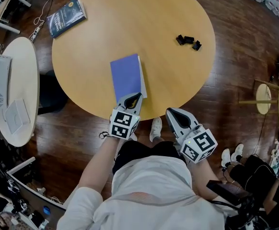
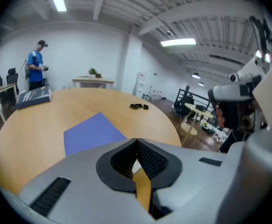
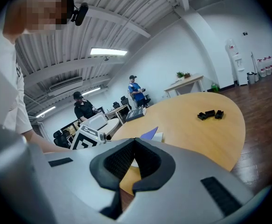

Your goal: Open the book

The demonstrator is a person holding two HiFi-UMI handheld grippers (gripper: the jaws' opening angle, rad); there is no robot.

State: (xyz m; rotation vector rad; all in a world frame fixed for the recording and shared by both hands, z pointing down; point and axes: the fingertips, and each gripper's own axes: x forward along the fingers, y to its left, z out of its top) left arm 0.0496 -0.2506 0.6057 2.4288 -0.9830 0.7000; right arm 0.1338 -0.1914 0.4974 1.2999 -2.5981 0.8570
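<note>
Both-handed but empty: the left gripper (image 1: 134, 97) has its jaws closed on nothing, its tip over the near edge of the closed blue book (image 1: 126, 75) on the round table (image 1: 178, 80). The right gripper (image 1: 172, 112), likewise closed and empty, hangs just off the table's rim. Two books are on the table, the blue one and a dark book (image 1: 66, 17) at the far edge, along with three small black pieces (image 1: 188, 40).

Bright ceiling strip lights (image 2: 178, 42), soft shadows, fisheye edges (dark corners), sharp focus

The left gripper (image 1: 131, 101) covers the purple book's (image 1: 126, 76) near edge, and the small black pieces (image 1: 188, 41) far ahead of the right gripper (image 1: 173, 114) are too small to identify.
</note>
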